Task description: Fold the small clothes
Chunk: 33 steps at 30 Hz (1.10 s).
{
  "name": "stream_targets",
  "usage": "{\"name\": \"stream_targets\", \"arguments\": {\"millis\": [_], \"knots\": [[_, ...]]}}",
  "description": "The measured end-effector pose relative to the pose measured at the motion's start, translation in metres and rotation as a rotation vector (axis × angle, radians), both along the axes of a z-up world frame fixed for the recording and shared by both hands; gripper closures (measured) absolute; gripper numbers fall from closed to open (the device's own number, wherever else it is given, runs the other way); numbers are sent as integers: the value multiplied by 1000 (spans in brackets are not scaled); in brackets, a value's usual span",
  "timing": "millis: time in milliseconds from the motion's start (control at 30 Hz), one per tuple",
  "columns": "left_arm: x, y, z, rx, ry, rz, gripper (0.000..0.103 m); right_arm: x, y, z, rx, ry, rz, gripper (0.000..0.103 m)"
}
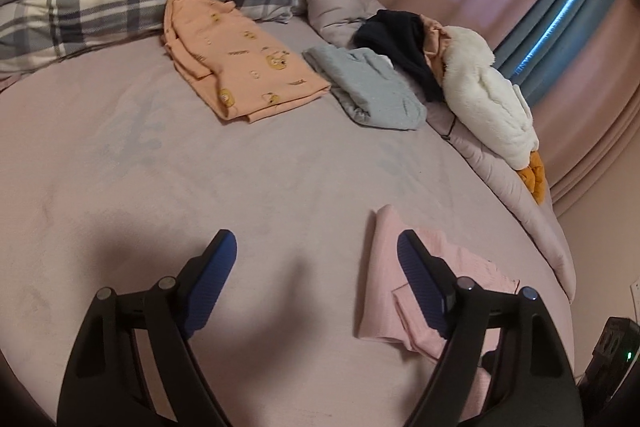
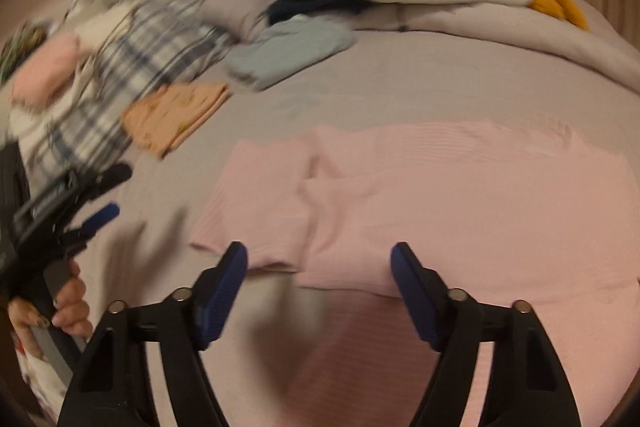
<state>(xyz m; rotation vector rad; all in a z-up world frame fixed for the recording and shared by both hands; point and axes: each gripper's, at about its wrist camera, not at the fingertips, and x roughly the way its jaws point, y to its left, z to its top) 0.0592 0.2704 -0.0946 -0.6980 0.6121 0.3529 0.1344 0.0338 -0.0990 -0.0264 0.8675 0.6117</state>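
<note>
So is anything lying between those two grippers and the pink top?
Nothing visible. The right gripper hangs open right over the pink top; the left gripper is open at its edge, over bare sheet.

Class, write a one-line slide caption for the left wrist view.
Open left tongs hover over the bed beside a pink garment; folded peach and grey-blue clothes lie beyond.
</note>
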Motion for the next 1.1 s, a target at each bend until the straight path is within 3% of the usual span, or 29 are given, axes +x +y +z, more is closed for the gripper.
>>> {"name": "stream_targets", "arguments": {"millis": [67,200,367,400,433,500,533,667,867,967,1100], "knots": [[0,2,-2,-10,6,1,21,-9,21,-1,-50,-38,78,35],[2,5,-6,-27,25,-1,21,-22,47,-6,-165,-98,170,50],[4,3,-7,-21,37,-8,21,-14,62,-23,-269,-115,192,50],[4,3,-7,-21,37,-9,21,-11,64,-27,-291,-124,183,54],[4,3,-7,-22,38,-10,21,-8,66,-28,-303,-129,177,59],[4,4,-8,-21,38,-11,21,-3,64,-26,-285,-118,165,97],[4,4,-8,-21,39,-12,21,-1,62,-23,-263,-115,154,102],[4,5,-10,-27,41,-11,21,8,39,4,-77,-83,114,102],[6,4,-11,-28,44,-23,21,31,0,17,42,-51,-43,102],[8,2,-12,-25,47,-34,21,33,-16,13,41,-33,-106,102],[8,2,-12,-21,60,-37,21,22,-18,9,10,-18,-57,102]]}}
